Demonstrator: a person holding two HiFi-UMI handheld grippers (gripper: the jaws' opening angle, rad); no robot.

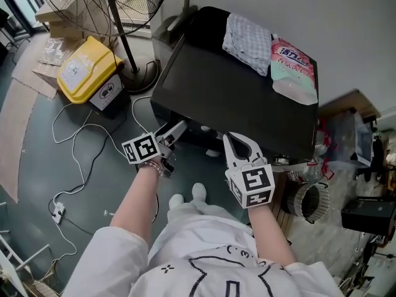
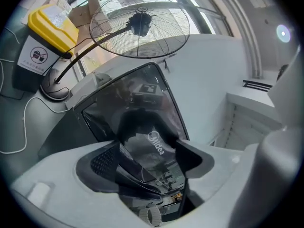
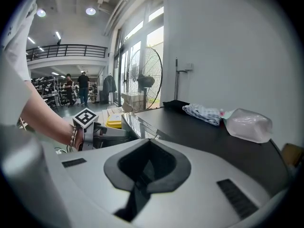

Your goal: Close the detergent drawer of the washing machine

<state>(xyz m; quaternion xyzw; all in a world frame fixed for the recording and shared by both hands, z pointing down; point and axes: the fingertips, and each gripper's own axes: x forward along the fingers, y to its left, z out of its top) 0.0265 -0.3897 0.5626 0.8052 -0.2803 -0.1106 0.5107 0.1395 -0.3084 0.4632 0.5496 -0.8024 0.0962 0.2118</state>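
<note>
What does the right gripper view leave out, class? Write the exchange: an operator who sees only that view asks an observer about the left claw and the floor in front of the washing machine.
Operator: The left claw shows me little beyond its marker cube. Are its jaws apart?
Observer: Yes. In its own view they stand wide open, facing a glossy black panel with a logo.
Operator: And the floor in front of the washing machine?
Observer: The head view shows the person's white shoes there.
</note>
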